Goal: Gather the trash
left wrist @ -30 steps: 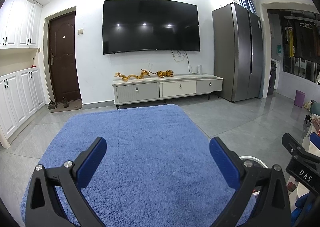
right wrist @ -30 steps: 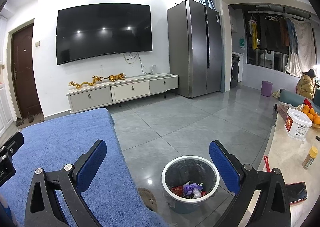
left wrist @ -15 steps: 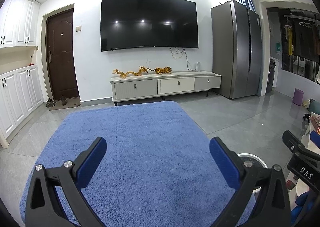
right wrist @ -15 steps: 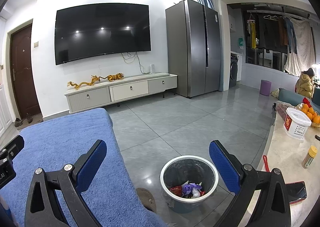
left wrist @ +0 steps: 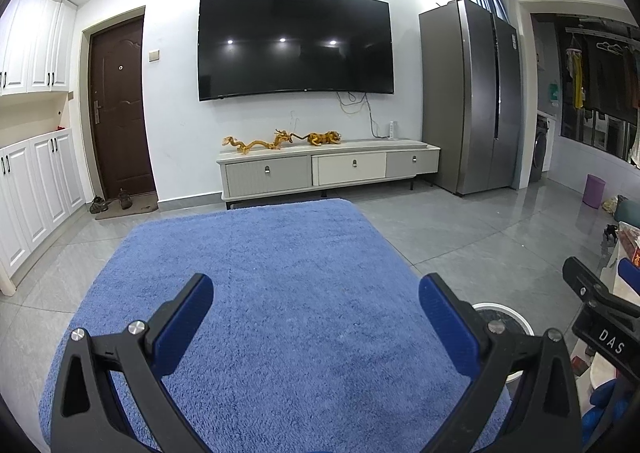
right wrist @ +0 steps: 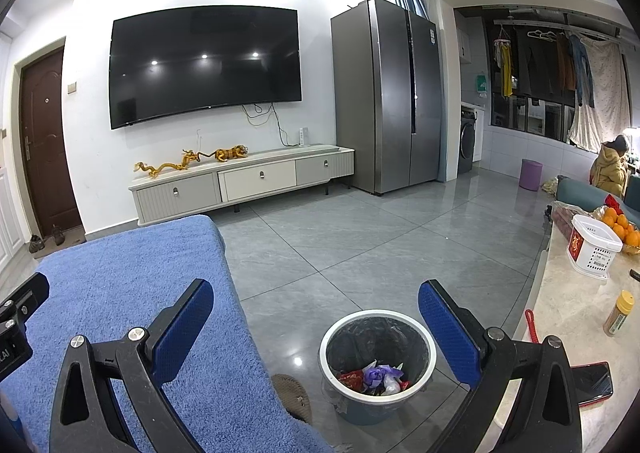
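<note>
On my far left I see white cabinets (left wrist: 36, 173) and a brown door (left wrist: 120, 109), then the wall-mounted television (left wrist: 294, 43) above a low console (left wrist: 328, 169). My left gripper (left wrist: 316, 317) hangs over the blue towel-covered surface (left wrist: 280, 273), its jaws spread wide with nothing between them. Moving right, my right gripper (right wrist: 316, 317) is equally wide apart and empty, held above the grey tile floor. The trash bin (right wrist: 378, 365) stands on that floor just beside the blue surface's edge, with crumpled wrappers (right wrist: 374, 375) lying in its bottom. Farther right, a counter (right wrist: 572, 317) carries a white basket (right wrist: 594, 249), oranges (right wrist: 622, 225) and a small bottle (right wrist: 619, 313).
</note>
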